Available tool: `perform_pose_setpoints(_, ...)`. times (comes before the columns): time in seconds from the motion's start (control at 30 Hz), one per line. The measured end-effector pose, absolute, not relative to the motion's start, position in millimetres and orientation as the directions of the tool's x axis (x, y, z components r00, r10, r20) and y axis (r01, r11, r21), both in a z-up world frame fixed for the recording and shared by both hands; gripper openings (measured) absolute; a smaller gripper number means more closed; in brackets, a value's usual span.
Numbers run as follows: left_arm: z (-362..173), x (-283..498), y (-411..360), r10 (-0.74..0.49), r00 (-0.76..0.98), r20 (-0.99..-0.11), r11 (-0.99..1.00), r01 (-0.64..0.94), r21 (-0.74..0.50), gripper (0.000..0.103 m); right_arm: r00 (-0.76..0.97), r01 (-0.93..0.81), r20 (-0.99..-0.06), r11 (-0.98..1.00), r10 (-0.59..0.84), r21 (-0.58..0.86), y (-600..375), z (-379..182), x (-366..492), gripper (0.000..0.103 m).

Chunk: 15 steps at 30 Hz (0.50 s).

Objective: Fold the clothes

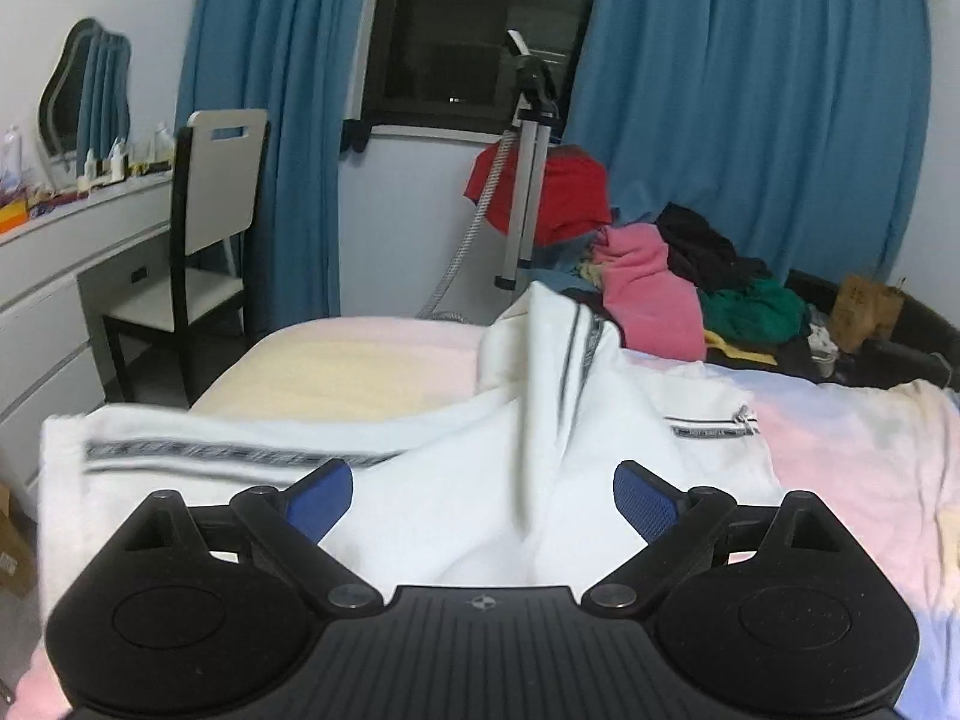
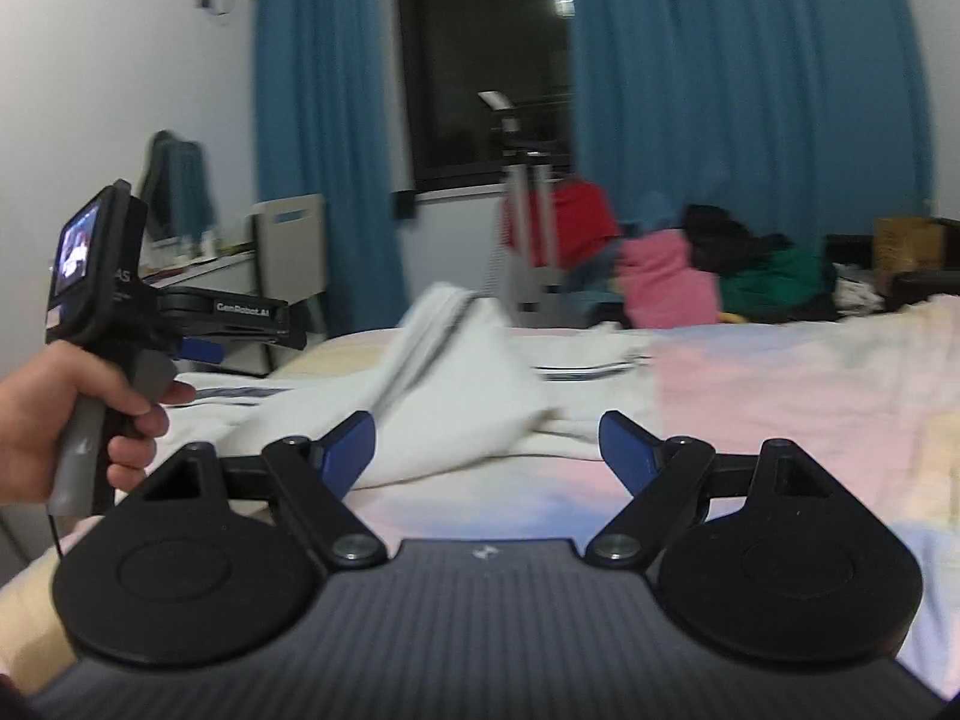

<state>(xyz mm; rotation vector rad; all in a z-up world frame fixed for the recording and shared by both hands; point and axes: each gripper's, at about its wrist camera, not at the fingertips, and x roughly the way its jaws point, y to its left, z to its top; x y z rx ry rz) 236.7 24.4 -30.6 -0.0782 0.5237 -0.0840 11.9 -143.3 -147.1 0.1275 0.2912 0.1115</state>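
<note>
Both tongs, left tongs and right tongs, gape wide, holding nothing; soft white striped garment lies rumpled near the bed's left edge.

Open bedspread was left free to the right of the white garment, which was heaped in a raised fold across the middle of the bed and blocked a level pass there. The far edge was closed off by a pile of clothes and a tripod. On the left the way was narrowed by a chair and a dresser
</note>
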Motion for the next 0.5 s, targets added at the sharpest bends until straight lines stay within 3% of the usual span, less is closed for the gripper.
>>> perform_pose_setpoints(0.13, -40, 293, -2, -0.087, 0.871, -0.484, 0.993, 0.036, -0.115, 0.095, 0.947, -0.042, -0.3, 0.969, 0.117, 0.244, -170, -161, 27, 0.083)
perform_pose_setpoints(0.27, -56, 361, -6, -0.098, 0.876, -0.472, 0.984, 0.015, -0.176, 0.095, 0.958, 0.024, -0.283, 0.975, 0.04, 0.221, -179, -187, 48, 0.083)
perform_pose_setpoints(0.4, -71, 432, -2, -0.129, 0.865, -0.485, 0.97, 0.007, -0.244, 0.088, 0.948, 0.08, -0.319, 0.973, -0.006, 0.217, -190, -214, 84, 0.083)
perform_pose_setpoints(0.5, -77, 474, -14, -0.09, 0.851, -0.517, 0.984, -0.003, -0.177, 0.079, 0.94, 0.109, -0.34, 0.961, -0.016, 0.255, -200, -232, 106, 0.083)
